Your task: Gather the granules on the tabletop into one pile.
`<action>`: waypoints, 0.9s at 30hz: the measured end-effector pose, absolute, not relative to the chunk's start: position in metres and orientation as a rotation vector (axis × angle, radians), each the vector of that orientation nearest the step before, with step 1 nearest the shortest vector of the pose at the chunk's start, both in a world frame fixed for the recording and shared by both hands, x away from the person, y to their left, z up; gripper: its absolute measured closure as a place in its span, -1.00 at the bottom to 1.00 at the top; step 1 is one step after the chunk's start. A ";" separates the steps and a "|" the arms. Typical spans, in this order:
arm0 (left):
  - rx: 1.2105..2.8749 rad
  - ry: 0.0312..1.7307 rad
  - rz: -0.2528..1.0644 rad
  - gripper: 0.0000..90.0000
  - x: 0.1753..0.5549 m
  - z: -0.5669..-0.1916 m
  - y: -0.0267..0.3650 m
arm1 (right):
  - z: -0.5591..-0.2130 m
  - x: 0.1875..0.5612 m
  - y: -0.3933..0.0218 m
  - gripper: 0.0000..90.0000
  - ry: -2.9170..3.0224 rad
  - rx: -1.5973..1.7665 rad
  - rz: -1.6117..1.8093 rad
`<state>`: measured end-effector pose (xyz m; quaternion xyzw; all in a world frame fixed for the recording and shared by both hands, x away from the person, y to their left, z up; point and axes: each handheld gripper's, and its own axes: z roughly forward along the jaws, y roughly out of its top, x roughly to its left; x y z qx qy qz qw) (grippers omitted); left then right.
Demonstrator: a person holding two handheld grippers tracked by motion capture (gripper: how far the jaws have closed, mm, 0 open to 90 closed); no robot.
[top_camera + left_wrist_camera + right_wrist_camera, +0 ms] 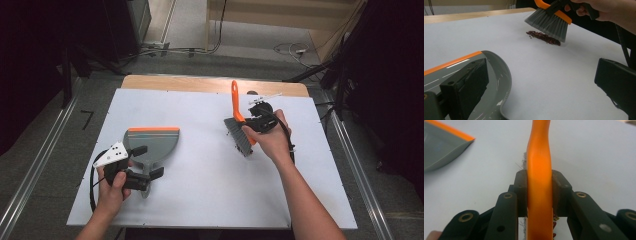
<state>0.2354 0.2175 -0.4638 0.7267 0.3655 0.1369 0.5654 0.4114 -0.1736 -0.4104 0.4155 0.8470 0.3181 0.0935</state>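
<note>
**Black Grippers, Bare Forearms**

Both forearms were bare — no sleeves showed. The left gripper (142, 161) was black, with a white three-cornered plate behind its jaws, dotted with small dark holes, and a black cable looping from its rear. Its jaws were flat, blocky black pads, one with a round hole at its near corner. The right gripper (539, 192) was black too — its jaw linkages carried brass-coloured rivets at the pivots, one pale screw head to the side, and a black cable trailing behind.

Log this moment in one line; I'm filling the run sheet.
right tongs: shut on brush | left tongs: open at dustpan | crumbs: under bristles
</note>
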 end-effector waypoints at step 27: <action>1.723 0.861 0.322 -1.00 0.236 -0.465 0.214 | -0.433 0.408 -0.182 0.52 2.893 0.464 0.754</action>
